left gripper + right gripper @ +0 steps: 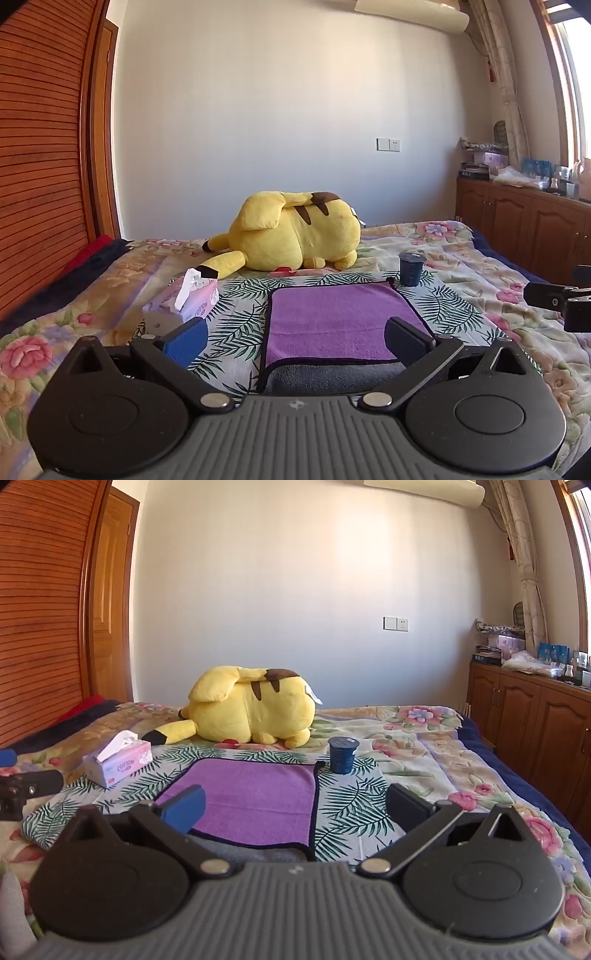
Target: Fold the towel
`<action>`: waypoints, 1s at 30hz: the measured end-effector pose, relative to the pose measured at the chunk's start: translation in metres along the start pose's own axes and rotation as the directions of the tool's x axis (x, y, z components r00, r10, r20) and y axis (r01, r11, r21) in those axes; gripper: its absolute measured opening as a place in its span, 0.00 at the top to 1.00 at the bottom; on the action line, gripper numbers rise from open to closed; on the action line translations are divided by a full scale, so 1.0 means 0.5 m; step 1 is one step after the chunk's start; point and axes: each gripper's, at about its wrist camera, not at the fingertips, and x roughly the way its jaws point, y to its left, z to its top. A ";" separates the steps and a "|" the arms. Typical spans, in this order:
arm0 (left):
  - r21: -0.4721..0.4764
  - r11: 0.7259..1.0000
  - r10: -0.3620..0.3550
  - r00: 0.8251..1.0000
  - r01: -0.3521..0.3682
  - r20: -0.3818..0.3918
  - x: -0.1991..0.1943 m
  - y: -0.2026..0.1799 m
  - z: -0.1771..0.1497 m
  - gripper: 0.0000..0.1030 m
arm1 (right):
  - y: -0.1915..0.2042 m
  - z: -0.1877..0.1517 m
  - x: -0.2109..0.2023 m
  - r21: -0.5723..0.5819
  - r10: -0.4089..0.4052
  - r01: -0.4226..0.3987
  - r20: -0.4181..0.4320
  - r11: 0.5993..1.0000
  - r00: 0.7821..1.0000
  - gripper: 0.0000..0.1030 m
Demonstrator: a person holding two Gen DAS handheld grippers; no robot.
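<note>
Here, nearest of all, the left gripper hangs with its jaws spread wide and nothing between them, above the near part of the purple towel. The right gripper hangs just as wide and just as empty, its blue finger over the towel's near edge and its black finger out over the leaf-print cloth to the towel's right.

The towel lies flat on that cloth in the middle of the bed, folded over so a strip of its grey underside shows along the near edge; a dark binding runs round its border. Bare cloth shows on both sides of the towel.

Off the towel's far left corner sits a pink tissue box with a tissue poking up. Just past the far right corner stands a small dark blue cup, upright and clear of the binding. Beyond the towel a yellow Pikachu plush lies slumped on the floral bedspread.

Farther still rises a plain white wall, with slatted wooden doors to the towel's left and low wooden cabinets to its right.
</note>
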 end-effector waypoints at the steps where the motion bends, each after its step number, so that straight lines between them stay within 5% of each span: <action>1: 0.001 1.000 0.000 1.000 0.000 -0.001 0.000 0.000 0.000 0.16 | -0.001 0.000 0.000 0.001 0.000 0.000 -0.004 1.000 1.000 0.00; 30: 0.011 1.000 0.004 1.000 -0.004 0.007 0.000 0.000 -0.001 0.16 | -0.006 0.003 -0.005 0.007 0.001 -0.001 0.010 1.000 1.000 0.00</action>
